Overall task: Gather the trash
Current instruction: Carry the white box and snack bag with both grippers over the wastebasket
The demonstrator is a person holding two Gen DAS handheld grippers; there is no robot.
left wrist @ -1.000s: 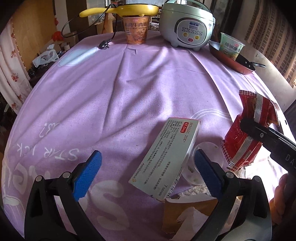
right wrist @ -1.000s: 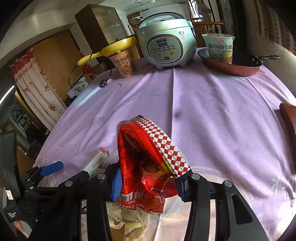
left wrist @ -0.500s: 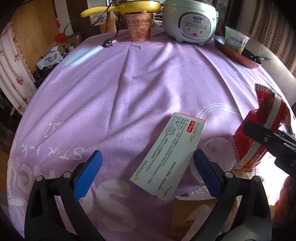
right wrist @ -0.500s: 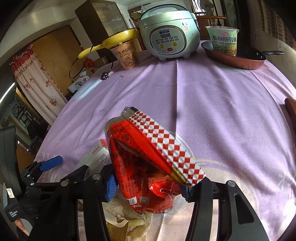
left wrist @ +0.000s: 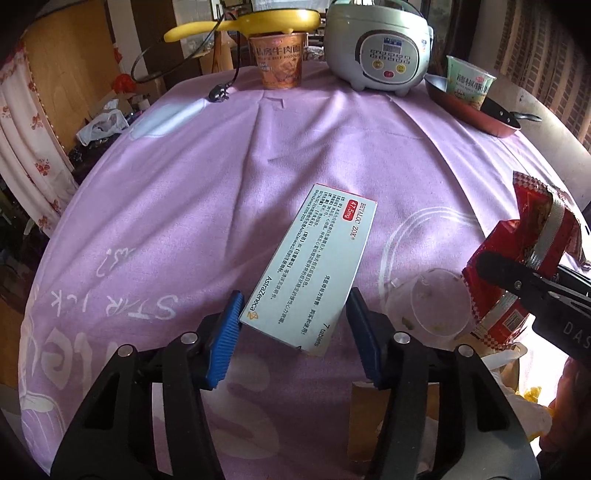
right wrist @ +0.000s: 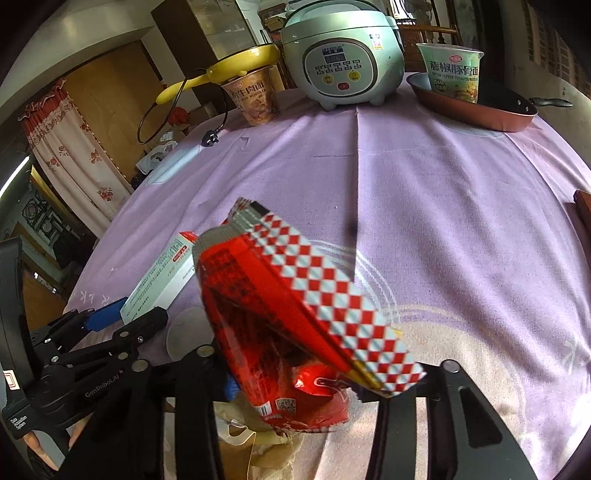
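Across the whole scene, a worktop (left wrist: 166, 206) under a lilac cloth with pale printed lettering. At its far edge, a grey-green rice cooker (left wrist: 378, 44), buttons facing the cameras. To its right, a red-brown frying pan (left wrist: 476, 116) with a green noodle cup (left wrist: 467, 83) standing in it. To the cooker's left, a brown noodle cup (left wrist: 280, 61) capped by a yellow pan (left wrist: 258, 22), with a black power plug (left wrist: 218, 95) lying on the cloth nearby.

Near the front edge, a red snack bag (right wrist: 291, 317) with a checked seal strip, lifted off the cloth and tilted, pinched low down in the right gripper (right wrist: 295, 384); jaws closing on the crumpled foil, pads mostly hidden behind it. Under it, a brown paper bag (right wrist: 240, 439) with crumpled pale wrapping inside.

Left of the snack bag, a white medicine box (left wrist: 310, 266) with a red end, flat on the cloth and lying at a slant. Around its near end, the left gripper (left wrist: 295, 339), jaws closing, one blue pad (left wrist: 221, 339) at the box's near corner and the other just beside its long edge; firm contact not clear. Between box and snack bag, a small clear plastic lid (left wrist: 432, 302) resting on the cloth.
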